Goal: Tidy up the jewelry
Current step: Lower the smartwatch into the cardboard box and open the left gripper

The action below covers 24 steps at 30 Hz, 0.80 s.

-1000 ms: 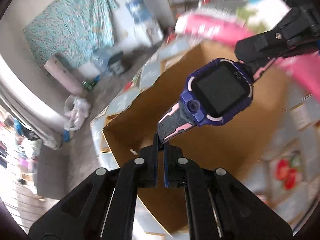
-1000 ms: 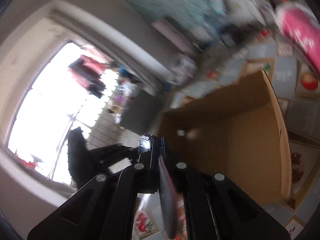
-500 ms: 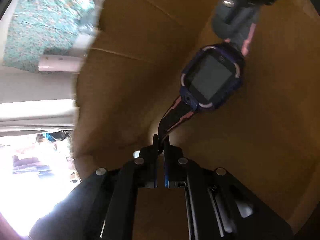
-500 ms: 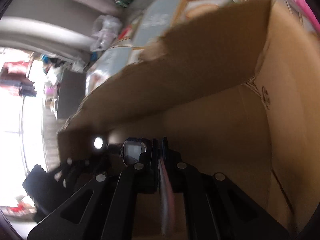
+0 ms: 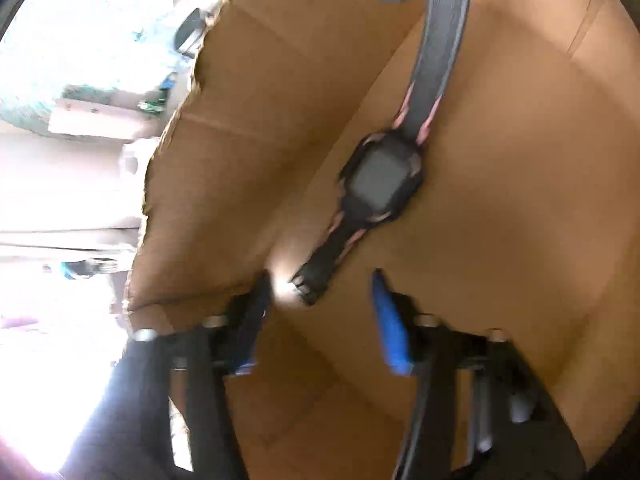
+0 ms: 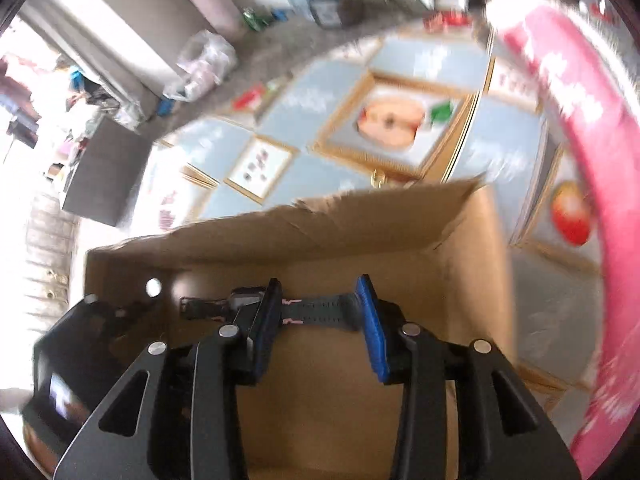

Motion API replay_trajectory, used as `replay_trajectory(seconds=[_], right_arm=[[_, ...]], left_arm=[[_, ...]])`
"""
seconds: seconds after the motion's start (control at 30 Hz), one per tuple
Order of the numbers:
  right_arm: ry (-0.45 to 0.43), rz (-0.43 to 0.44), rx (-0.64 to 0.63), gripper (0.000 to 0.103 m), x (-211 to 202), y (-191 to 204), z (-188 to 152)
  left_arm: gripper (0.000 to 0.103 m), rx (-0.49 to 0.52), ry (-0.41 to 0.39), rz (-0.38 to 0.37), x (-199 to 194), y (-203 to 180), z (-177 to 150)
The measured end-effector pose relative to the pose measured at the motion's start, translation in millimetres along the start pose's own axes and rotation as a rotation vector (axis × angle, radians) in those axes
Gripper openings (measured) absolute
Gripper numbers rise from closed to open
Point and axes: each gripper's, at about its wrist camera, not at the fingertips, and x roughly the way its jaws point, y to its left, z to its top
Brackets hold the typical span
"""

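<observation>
Both grippers had dropped inside the box (image 6: pixel 472 264), where a second ago they hung above it. Left gripper (image 5: pixel 320 312) and right gripper (image 6: pixel 320 312) had just spread their jaws, releasing the watch (image 5: pixel 380 180) onto the box's floor.

My left gripper (image 5: pixel 320 284) is black, its fingers faced with blue pads (image 5: pixel 390 328) and pinned by round silver screws. My right gripper (image 6: pixel 318 300) matches: black angular linkage arms with triangular cut-outs, blue-edged pads (image 6: pixel 370 326), four silver screw heads across the knuckles.
</observation>
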Motion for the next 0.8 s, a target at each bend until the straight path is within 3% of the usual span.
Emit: replay_trajectory(seconds=[0.07, 0.23, 0.33, 0.43, 0.6, 0.73, 0.8], right_arm=[[-0.093, -0.052, -0.066, 0.039, -29, -1, -18], [-0.272, -0.017, -0.087, 0.039, -92, -27, -57], [-0.319, -0.029, -0.105, 0.039, -107, -39, -75], [-0.332, -0.005, -0.094, 0.039, -115, -52, -87], [-0.329, 0.012, -0.13, 0.039, -119, -47, -101], [-0.35, 0.018, -0.157, 0.039, -123, -38, -109], [-0.348, 0.024, -0.159, 0.039, -126, -36, -114]], left_arm=[[0.025, -0.001, 0.002, 0.003, 4, 1, 6], [0.025, -0.015, 0.033, -0.037, 29, -5, 16], [0.024, -0.038, 0.016, -0.062, 24, -4, 23], [0.021, -0.108, 0.01, -0.086, 24, 7, 30], [0.009, -0.143, -0.002, -0.082, 21, 3, 30], [0.0, -0.284, 0.009, -0.16, 25, 17, 34], [0.0, -0.348, 0.011, -0.199, 26, 26, 25]])
